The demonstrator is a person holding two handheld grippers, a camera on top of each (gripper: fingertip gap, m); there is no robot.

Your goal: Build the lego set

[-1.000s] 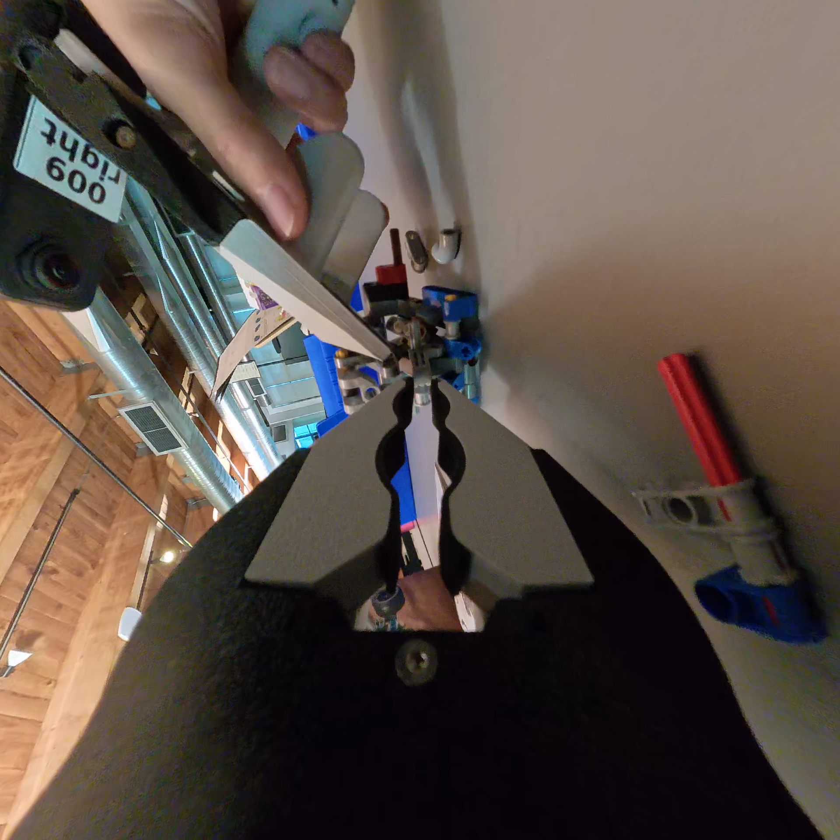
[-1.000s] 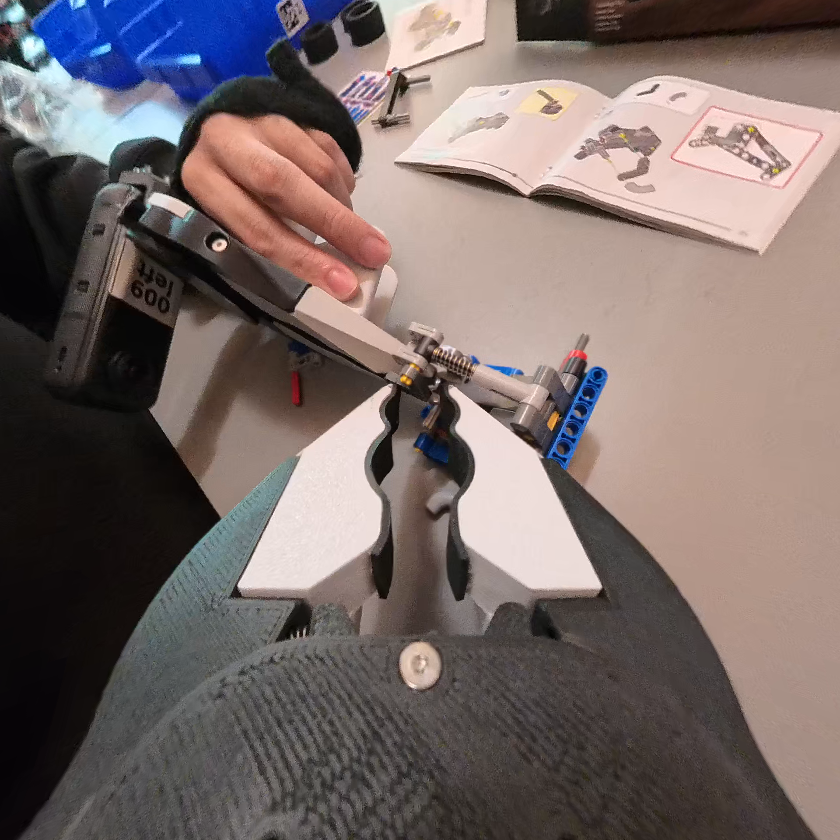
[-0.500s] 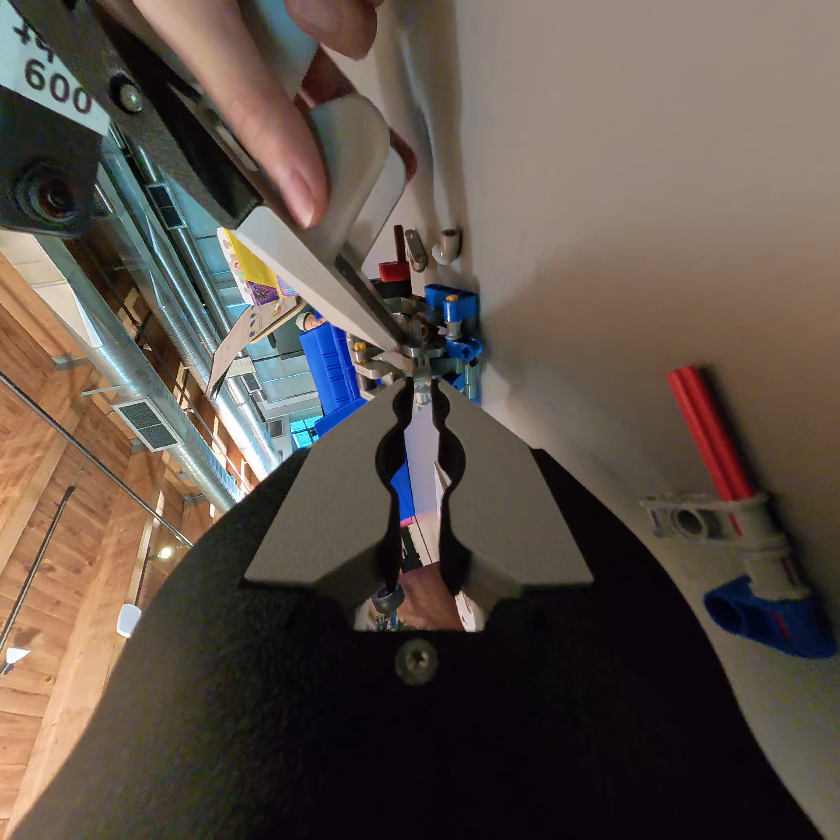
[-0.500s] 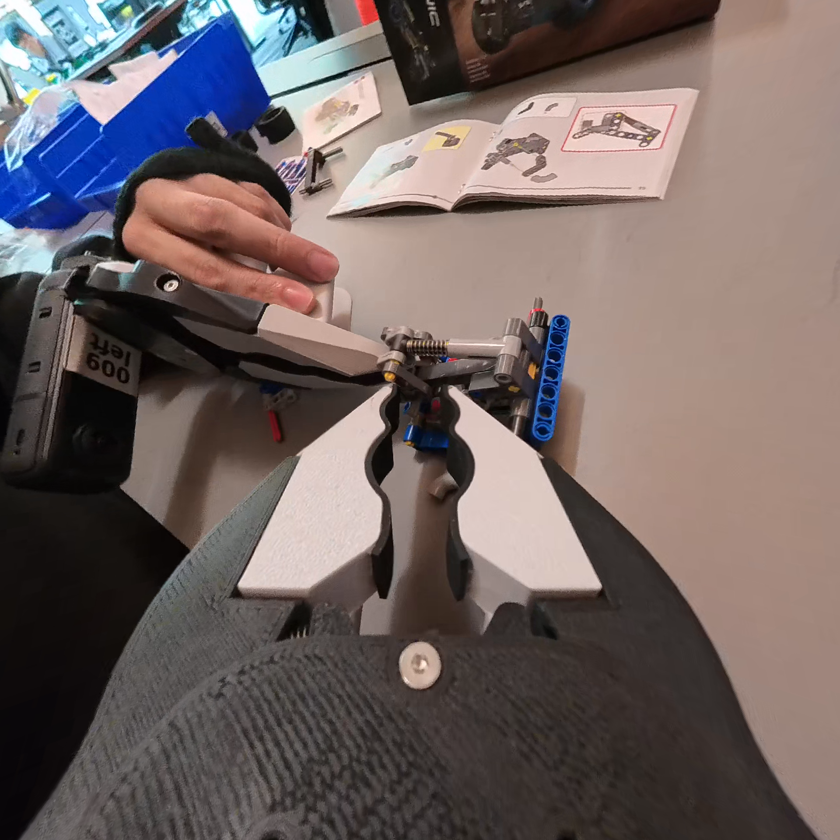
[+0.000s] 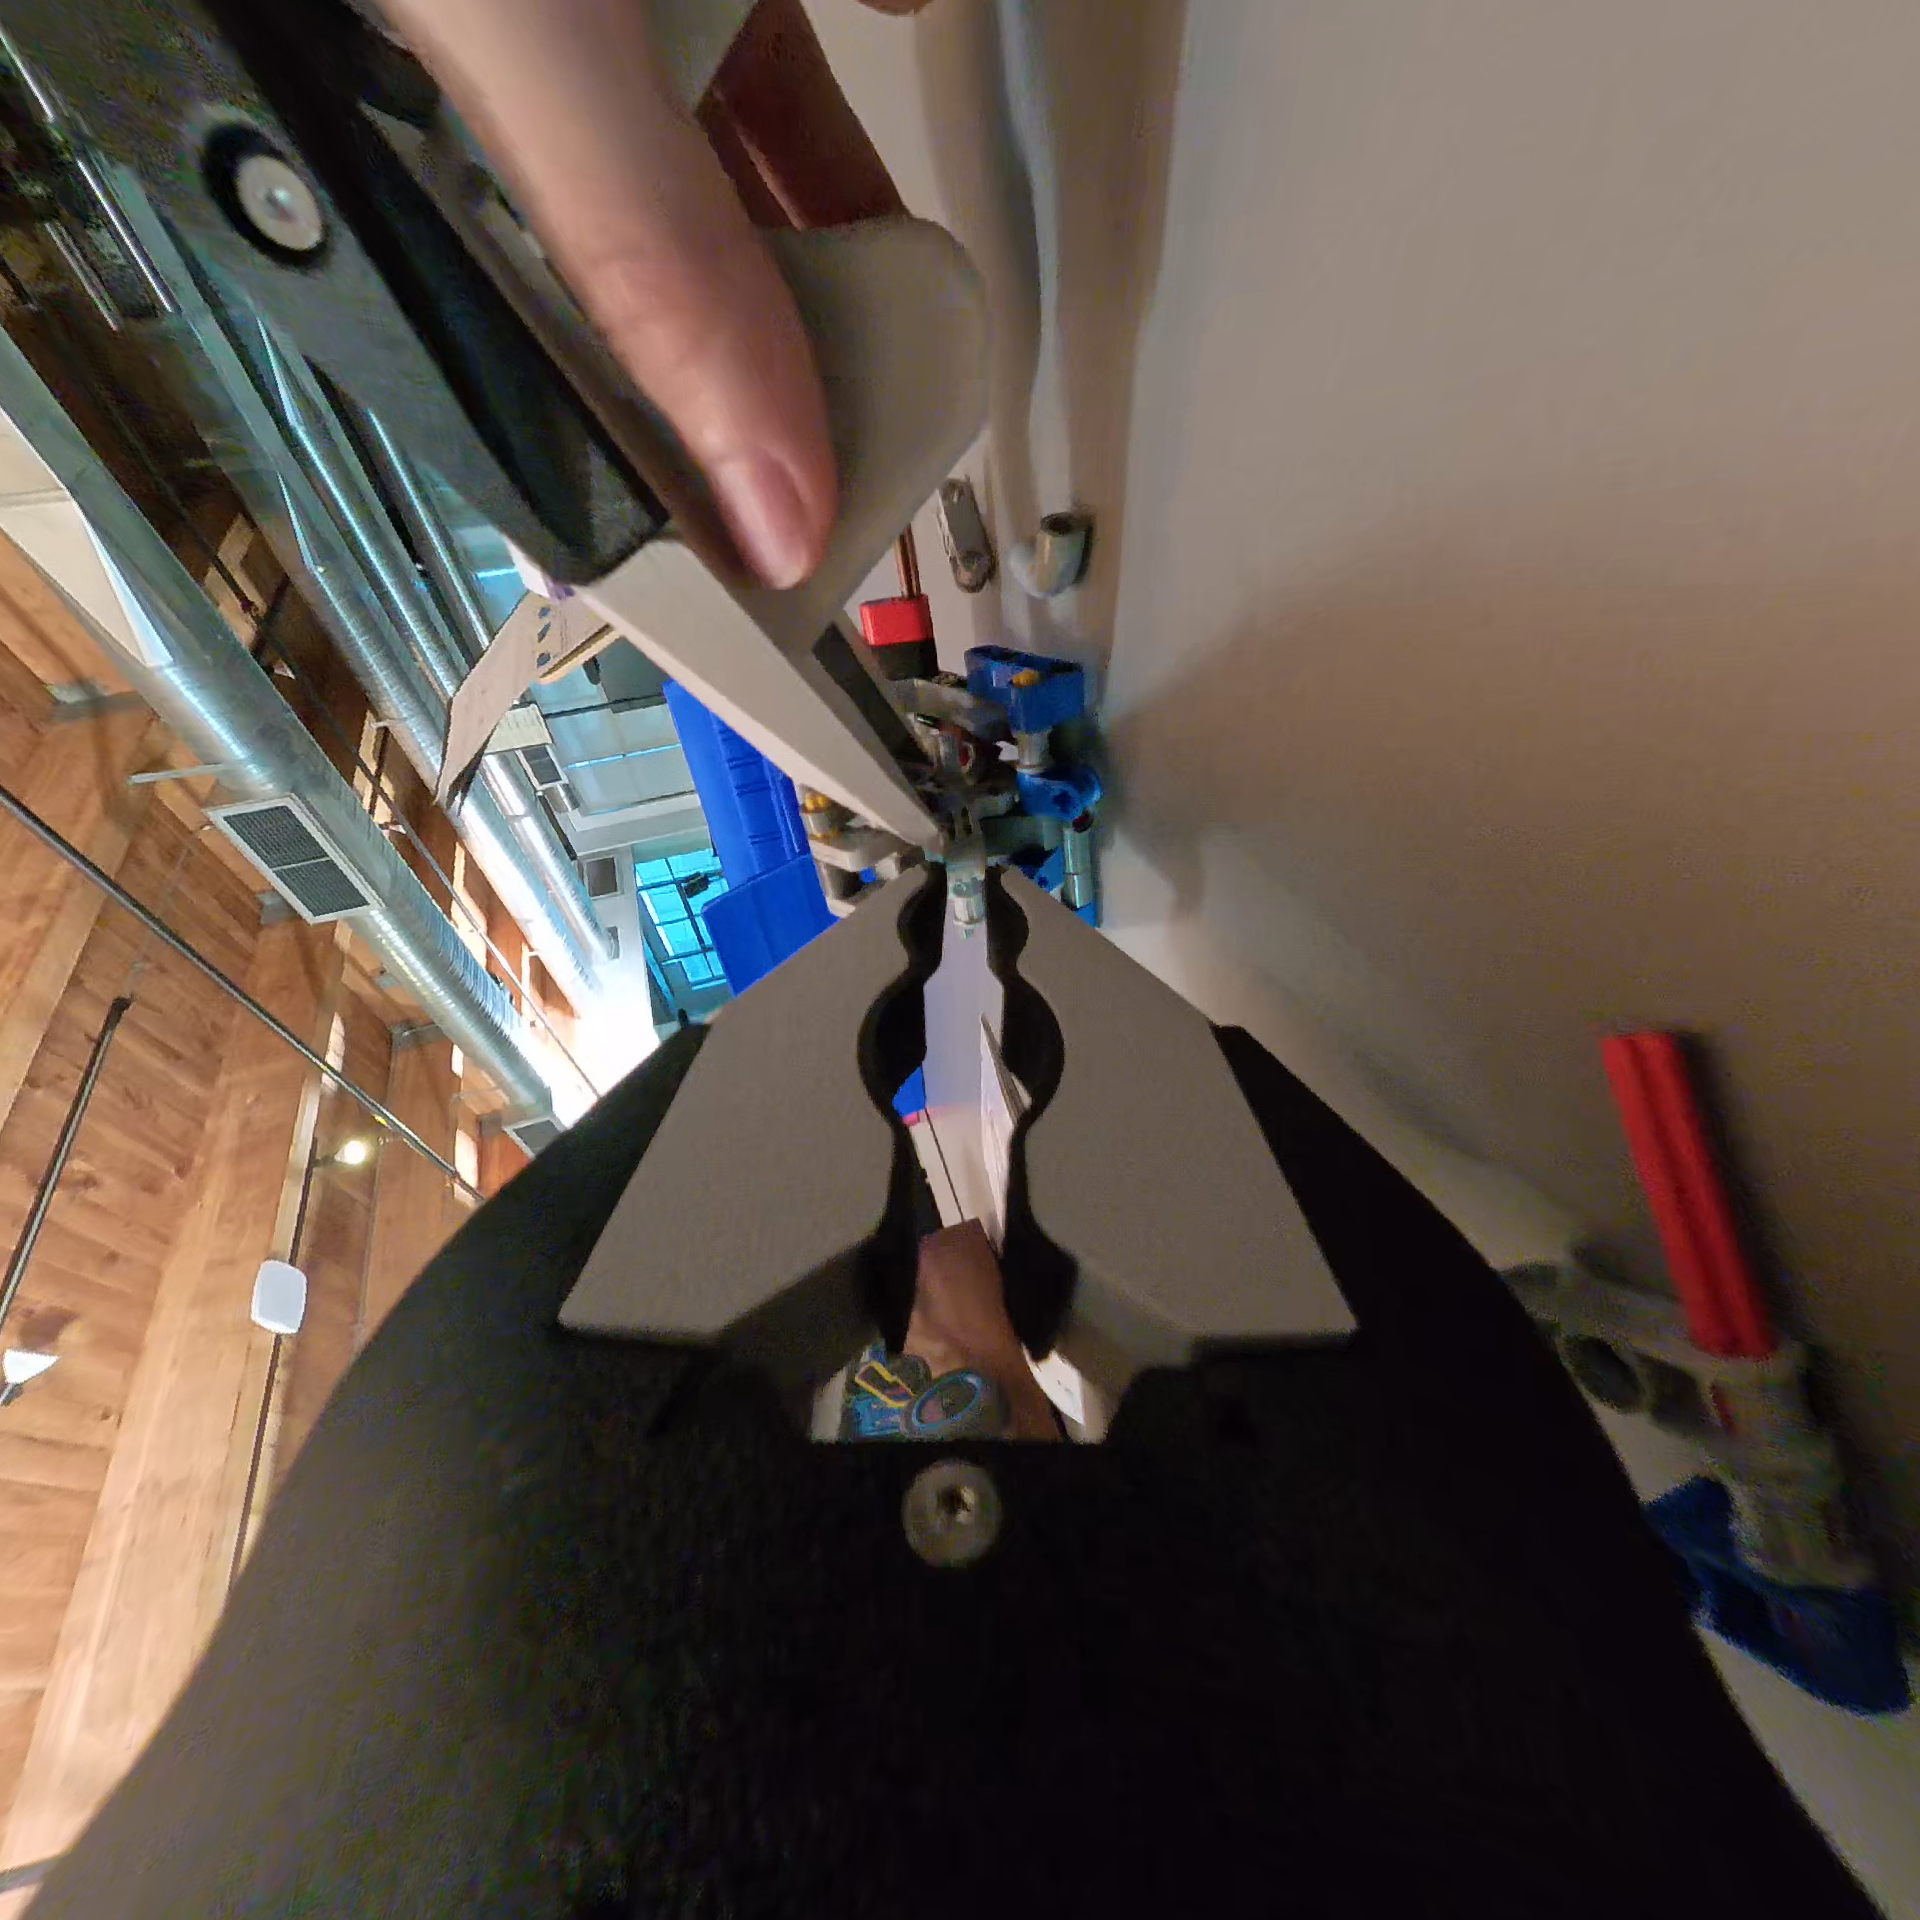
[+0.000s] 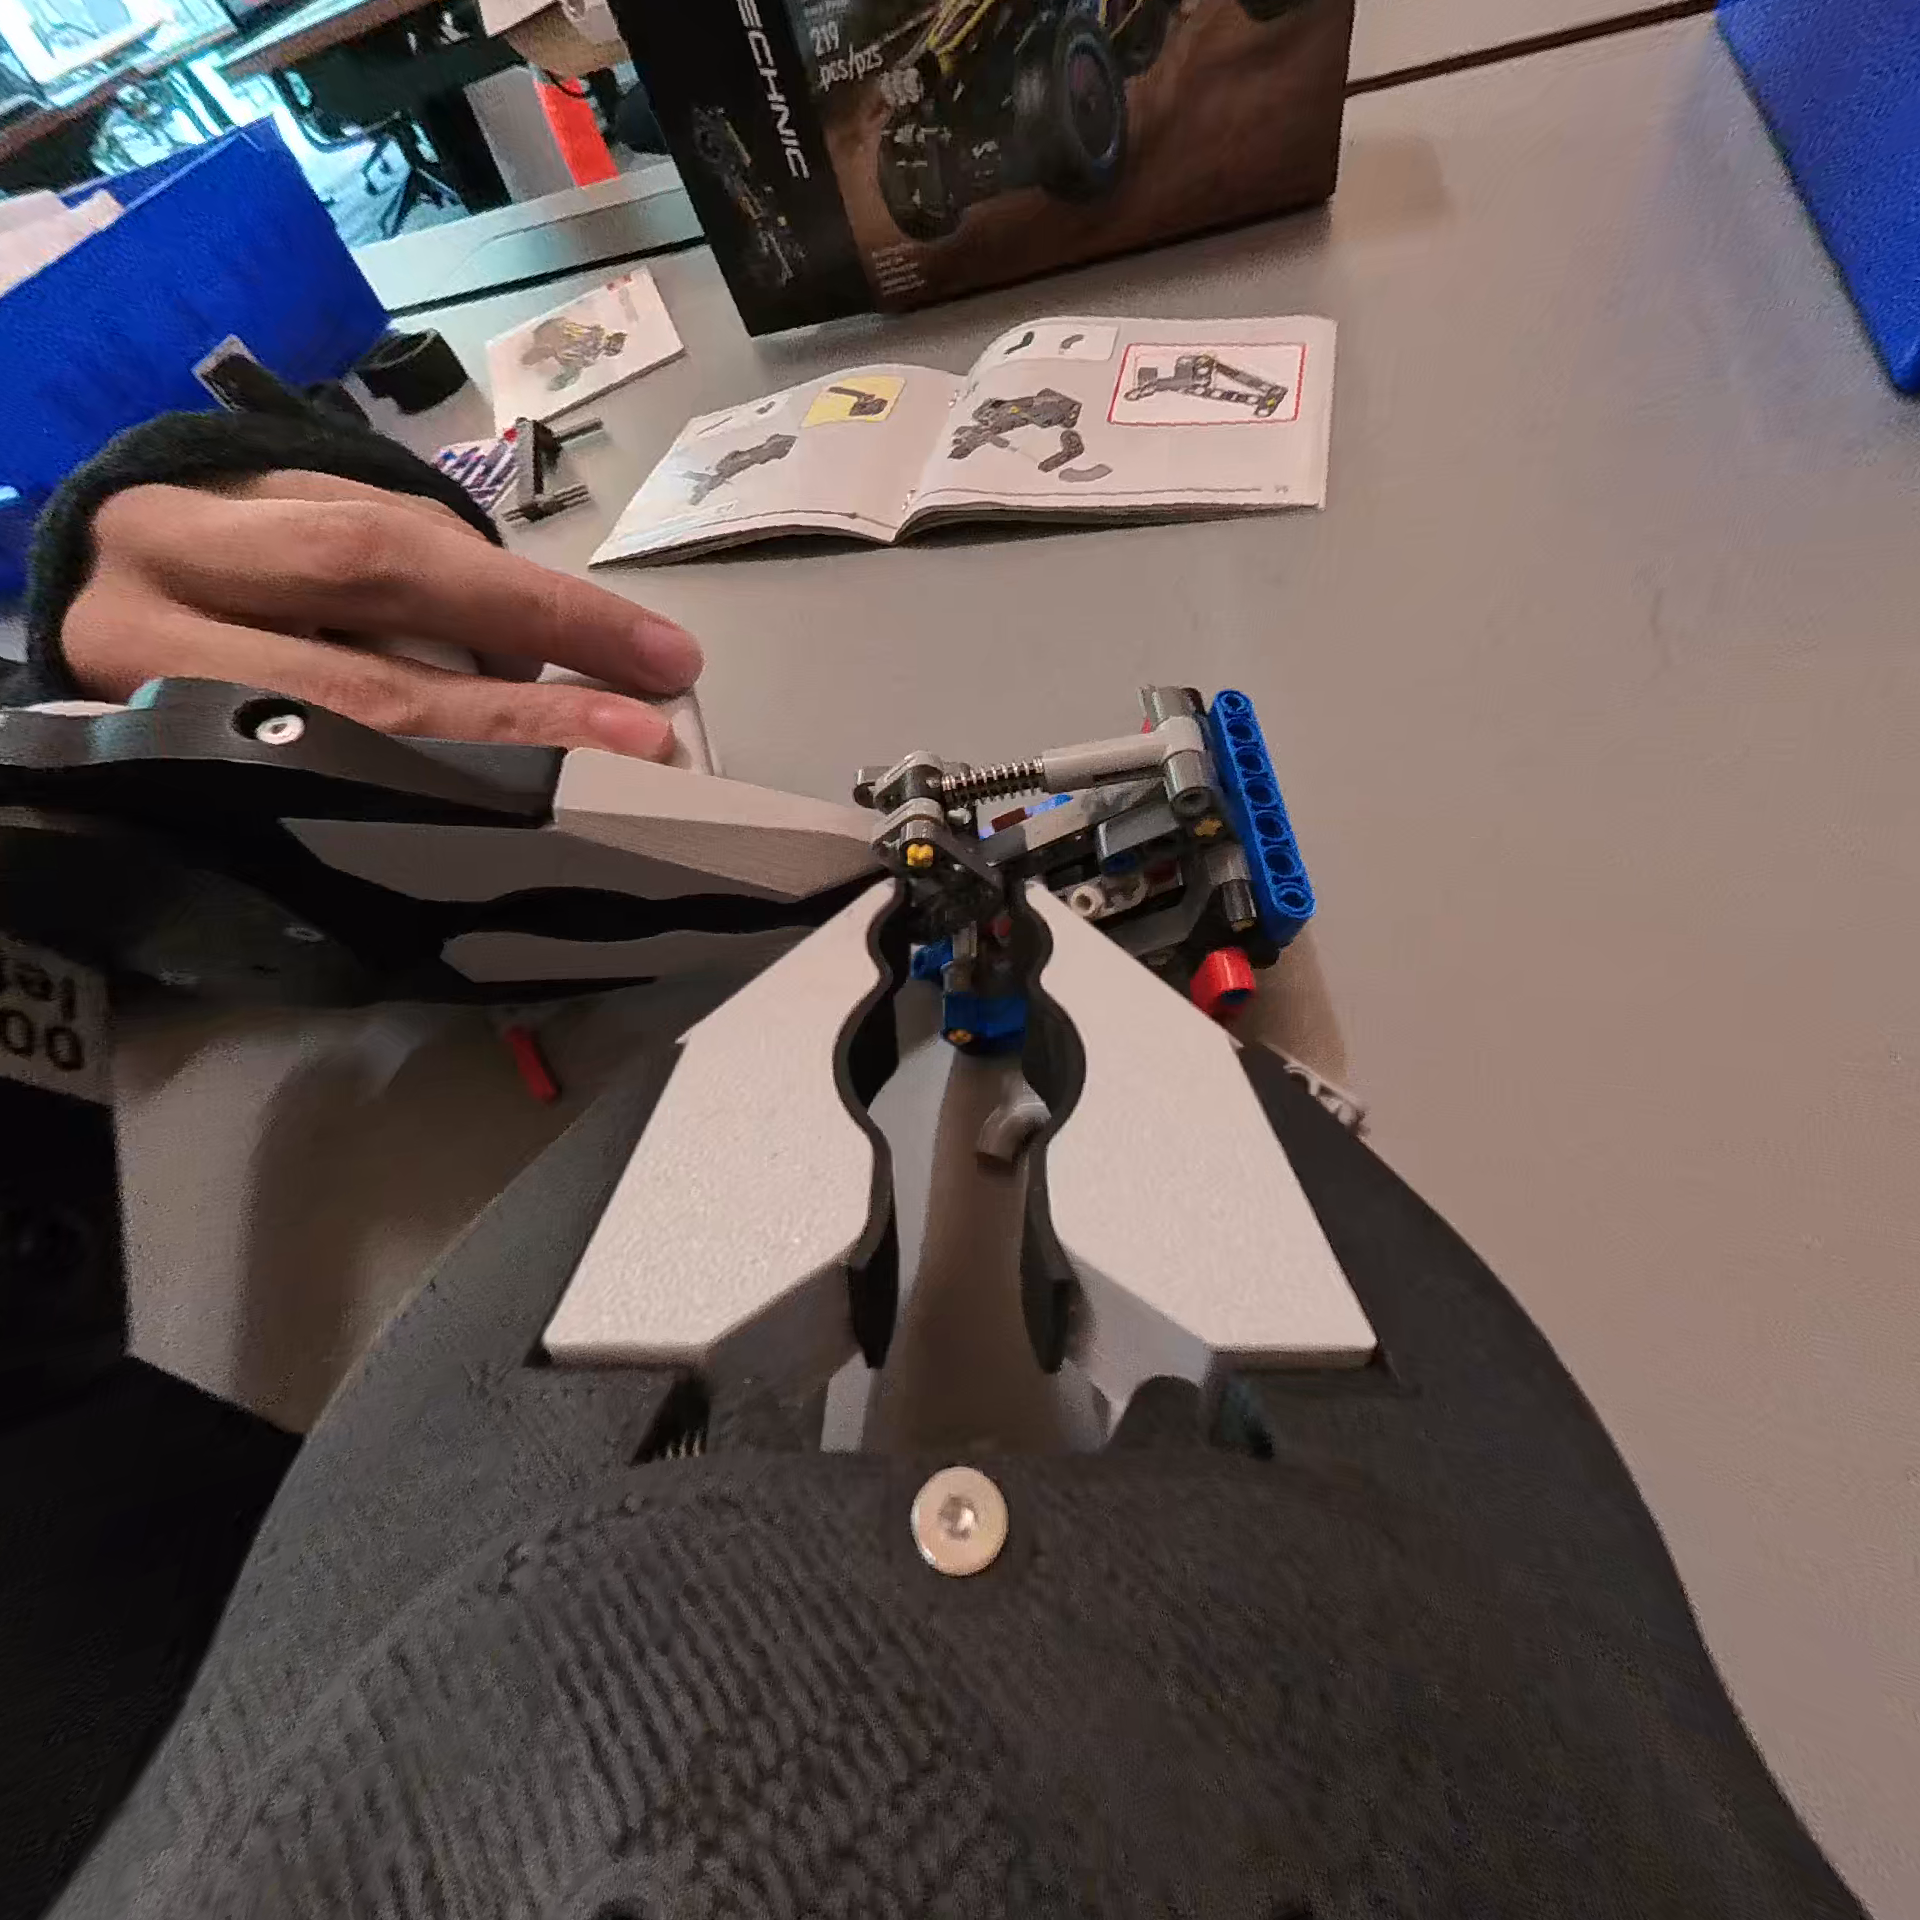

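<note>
Both grippers have closed in on the toy model since a second ago, and the right wrist camera now looks lower across the table, with a dark box risen into view.

Nearest us, our right gripper (image 6: 961,914) has matte pale fingers with wavy black pads; they are clamped on a dark grey piece at the near end of the toy model (image 6: 1132,831). Our left gripper (image 5: 964,904) reaches in from nine o'clock in the right wrist view, its flat wedge fingers nearly together and nipping a small light grey pin at the model's near end.

That model is hard plastic: grey beams, a metal coil spring, a blue beam with round holes (image 6: 1257,821) at its far right end and a red stub low down. Its long axis runs from nine o'clock towards three o'clock, the spring strut pointing right and a little up.

At twelve o'clock beyond lie an open booklet (image 6: 977,447) and the glossy box (image 6: 987,135) on the smooth grey table (image 6: 1558,831). A red rod (image 5: 1683,1195) lies off at three o'clock in the left wrist view.
</note>
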